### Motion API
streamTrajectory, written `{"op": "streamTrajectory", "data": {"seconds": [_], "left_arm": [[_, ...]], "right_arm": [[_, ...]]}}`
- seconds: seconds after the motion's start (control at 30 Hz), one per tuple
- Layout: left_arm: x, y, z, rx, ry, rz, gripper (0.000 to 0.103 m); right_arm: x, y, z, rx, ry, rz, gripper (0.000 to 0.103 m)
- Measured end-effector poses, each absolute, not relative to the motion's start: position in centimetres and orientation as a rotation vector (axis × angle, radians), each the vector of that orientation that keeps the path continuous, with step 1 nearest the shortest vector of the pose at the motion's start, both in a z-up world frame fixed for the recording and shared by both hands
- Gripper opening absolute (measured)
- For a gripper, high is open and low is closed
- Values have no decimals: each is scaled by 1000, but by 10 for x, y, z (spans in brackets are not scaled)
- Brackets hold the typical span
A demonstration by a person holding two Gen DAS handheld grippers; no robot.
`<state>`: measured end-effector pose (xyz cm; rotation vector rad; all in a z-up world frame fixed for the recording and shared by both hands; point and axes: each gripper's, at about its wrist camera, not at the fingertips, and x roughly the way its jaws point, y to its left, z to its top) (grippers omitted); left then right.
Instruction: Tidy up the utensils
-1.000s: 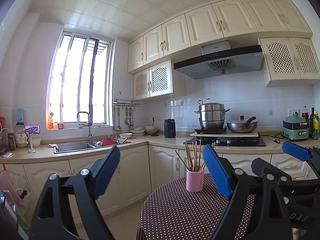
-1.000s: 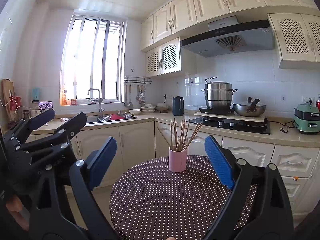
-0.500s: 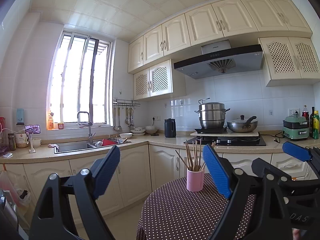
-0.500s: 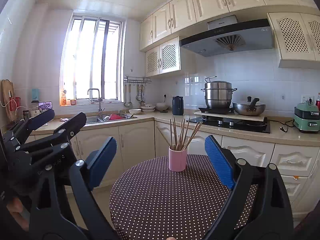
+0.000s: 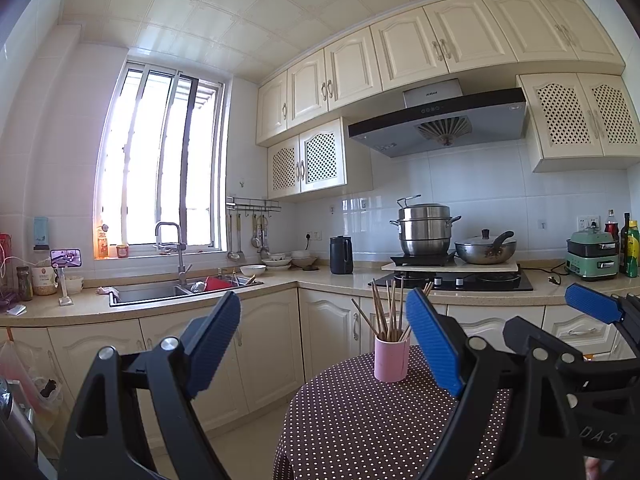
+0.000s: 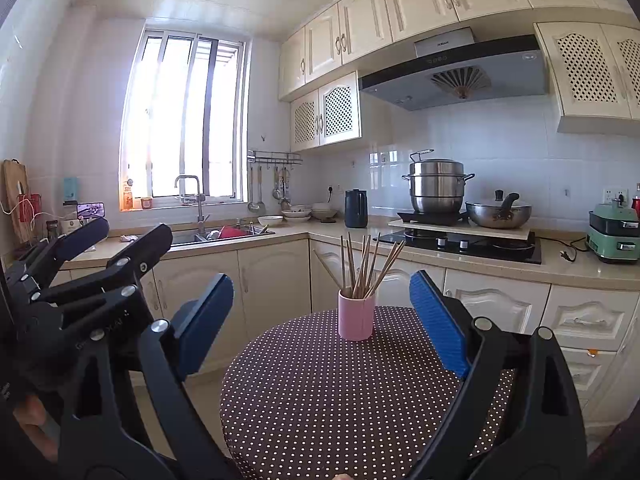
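Pink cup [image 6: 356,315] with chopsticks [image 6: 362,268] is stood upright at the round dotted table's [image 6: 340,396] far edge. Both grippers are held level near it, side by side: left gripper [image 5: 324,344] and right gripper [image 6: 322,320] spread wide, nothing pinched.

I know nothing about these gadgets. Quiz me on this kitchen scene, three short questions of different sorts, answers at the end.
1. True or false: the chopsticks lie flat on the table.
2. The cup holding them is: A green, B pink, C white?
3. Fill in: both the left gripper and the right gripper hold ____.

Key: 1 false, they stand in the cup. 2 B. 3 nothing; the fingers are spread apart.
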<state>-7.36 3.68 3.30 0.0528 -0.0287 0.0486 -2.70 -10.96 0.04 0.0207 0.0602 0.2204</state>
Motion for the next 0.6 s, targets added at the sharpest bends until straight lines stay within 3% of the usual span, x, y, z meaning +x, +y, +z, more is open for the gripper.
{"op": "streamTrajectory", "data": {"seconds": [0.6], "left_arm": [[-74,36,33,68,-36,54,83]], "right_arm": [[-26,-108,0,29,66,221,88]]}}
